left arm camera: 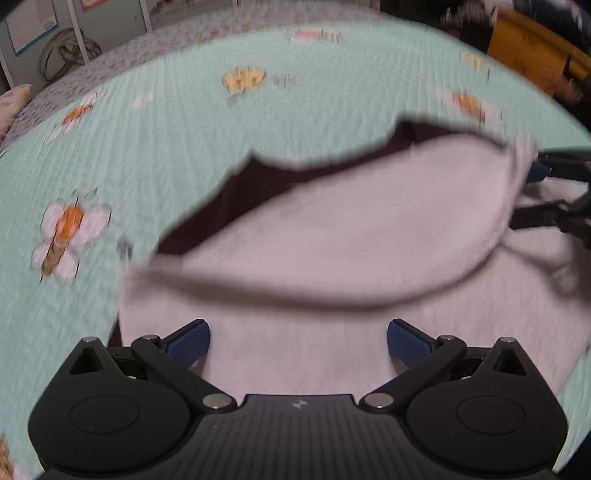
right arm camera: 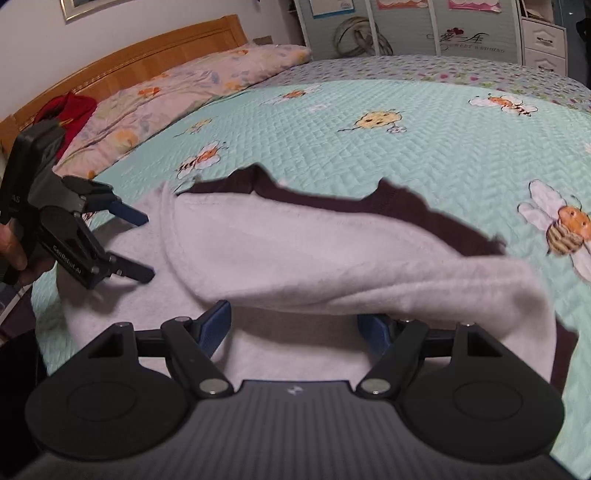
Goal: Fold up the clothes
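Garment (left arm camera: 332, 221) lies half-folded near the bed (left arm camera: 184, 129) edge; our left tool (left arm camera: 298, 341) and right tool (right arm camera: 295, 325), both wide and empty, should square its edges.

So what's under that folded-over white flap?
More of the same white garment, with its dark outer side peeking out behind. Under the flap, the right claw's right tip is partly covered.

A bed (right arm camera: 424, 122) fills the room, spread with a mint quilt printed with bees. A wooden headboard (right arm camera: 155, 62) stands at its far-left edge, a floral pillow (right arm camera: 207, 74) against it. Pale wardrobe doors (right arm camera: 406, 29) and white drawers (right arm camera: 543, 40) line the far wall.
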`<state>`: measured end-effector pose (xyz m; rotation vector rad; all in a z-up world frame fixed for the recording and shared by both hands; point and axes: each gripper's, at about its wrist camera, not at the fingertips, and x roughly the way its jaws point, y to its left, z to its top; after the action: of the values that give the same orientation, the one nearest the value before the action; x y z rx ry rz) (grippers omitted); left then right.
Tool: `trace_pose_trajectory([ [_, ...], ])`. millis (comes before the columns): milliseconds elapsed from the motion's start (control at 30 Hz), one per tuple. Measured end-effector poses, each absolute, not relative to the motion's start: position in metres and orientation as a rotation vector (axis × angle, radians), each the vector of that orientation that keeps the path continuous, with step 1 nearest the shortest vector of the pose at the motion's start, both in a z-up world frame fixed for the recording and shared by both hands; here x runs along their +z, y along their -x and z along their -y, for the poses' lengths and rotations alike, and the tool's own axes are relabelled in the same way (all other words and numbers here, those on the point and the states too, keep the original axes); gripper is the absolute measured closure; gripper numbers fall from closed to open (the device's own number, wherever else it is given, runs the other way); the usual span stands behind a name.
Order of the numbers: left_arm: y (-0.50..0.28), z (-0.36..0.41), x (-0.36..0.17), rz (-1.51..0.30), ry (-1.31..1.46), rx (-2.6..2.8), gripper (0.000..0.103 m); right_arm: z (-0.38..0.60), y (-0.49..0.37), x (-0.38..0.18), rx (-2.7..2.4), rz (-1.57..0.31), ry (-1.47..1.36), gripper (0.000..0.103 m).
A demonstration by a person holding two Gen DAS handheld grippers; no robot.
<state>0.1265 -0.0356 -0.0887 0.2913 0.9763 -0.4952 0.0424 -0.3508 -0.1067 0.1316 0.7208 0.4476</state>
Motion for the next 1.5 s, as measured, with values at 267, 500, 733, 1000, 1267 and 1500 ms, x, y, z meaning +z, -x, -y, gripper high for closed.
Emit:
trace_pose_trajectory([
  [267, -0.135, 0.006, -0.082, -0.962, -0.111, -0.356, 0.004, 0.376, -0.023, -0.098, 0.312, -0.602, -0.319, 0.026],
  [500, -0.128, 0.042, -0.082, -0.937, -0.149, -0.461, 0.001, 0.352, -0.022, -0.081, 0.392, -0.577, -0.297, 0.026],
  [733, -0.149, 0.051, -0.116, -0.947, -0.215, -0.39, 0.0, 0.411, -0.065, -0.128, 0.16, -0.725, -0.493, 0.064],
  [1000, -0.121, 0.038, -0.078, -0.925, -0.133, -0.364, 0.001, 0.396, -0.011, -0.083, 0.162, -0.628, -0.372, 0.05],
  [1267, -0.099, 0.027, -0.104, -0.952, -0.181, -0.292, 0.0, 0.395, 0.022, -0.115, 0.05, -0.707, -0.284, 0.06],
  [1500, -0.079, 0.033, -0.09, -0.972, -0.196, -0.269, 0.001, 0.366, 0.055, -0.082, 0.06, -0.655, -0.155, 0.047],
])
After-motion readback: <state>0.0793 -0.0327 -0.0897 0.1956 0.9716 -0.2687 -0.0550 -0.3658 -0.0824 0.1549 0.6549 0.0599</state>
